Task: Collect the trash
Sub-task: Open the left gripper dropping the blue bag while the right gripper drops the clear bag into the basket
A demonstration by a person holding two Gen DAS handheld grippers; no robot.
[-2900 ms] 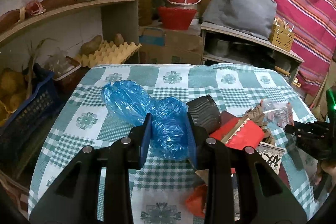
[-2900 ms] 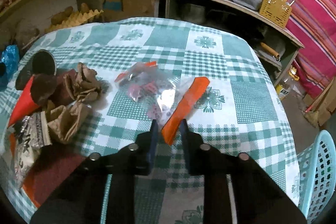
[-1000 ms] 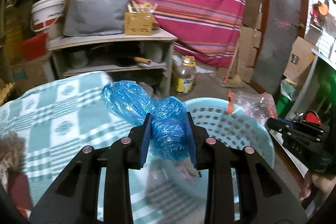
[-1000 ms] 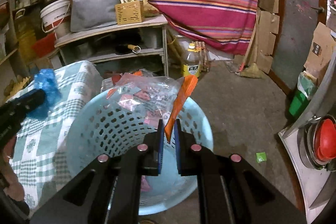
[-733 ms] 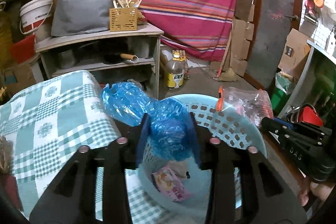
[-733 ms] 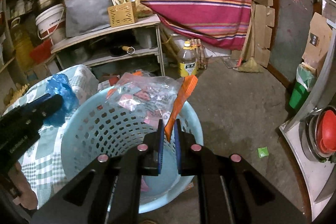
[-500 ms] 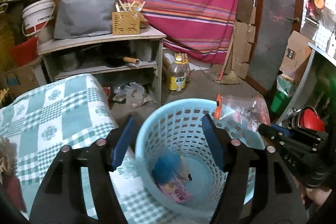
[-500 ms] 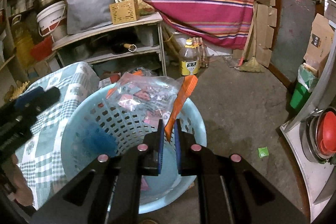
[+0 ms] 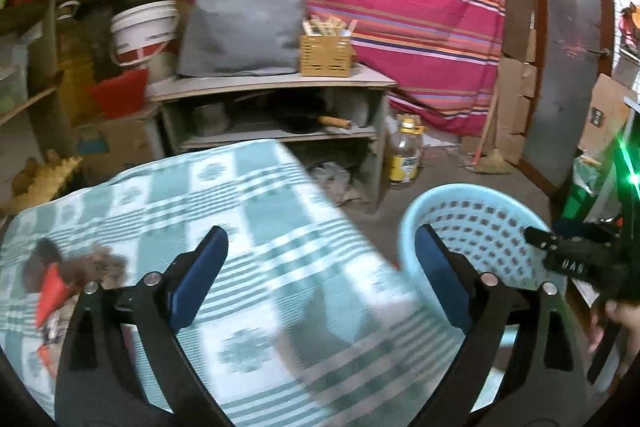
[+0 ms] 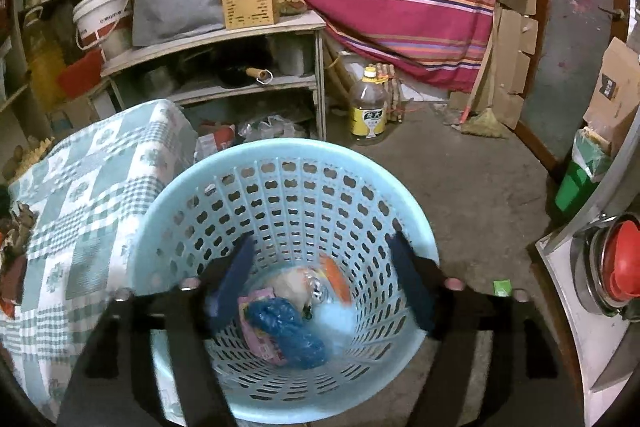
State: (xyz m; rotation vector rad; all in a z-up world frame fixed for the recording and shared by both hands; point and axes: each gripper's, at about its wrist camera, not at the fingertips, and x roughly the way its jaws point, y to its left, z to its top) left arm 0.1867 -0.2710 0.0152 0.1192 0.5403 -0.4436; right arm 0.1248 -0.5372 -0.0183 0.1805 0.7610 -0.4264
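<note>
- Now both tools are empty: the left gripper (image 9: 320, 267) is held with jaws wide apart over the checked tablecloth (image 9: 248, 211), and the right gripper (image 10: 324, 279) is spread apart above the blue basket (image 10: 280, 155).
- Inside the blue basket, 1 blue plastic bag (image 10: 288, 331) and several wrappers (image 10: 260, 307) are seen at the bottom.
- Left of the blue basket, crumpled brown paper (image 9: 100, 261) and a red scrap (image 9: 50, 291) remain on the cloth.
- These are judged light, soft and crushable; a pinch across a raised fold is advised, since thin film may slip.
</note>
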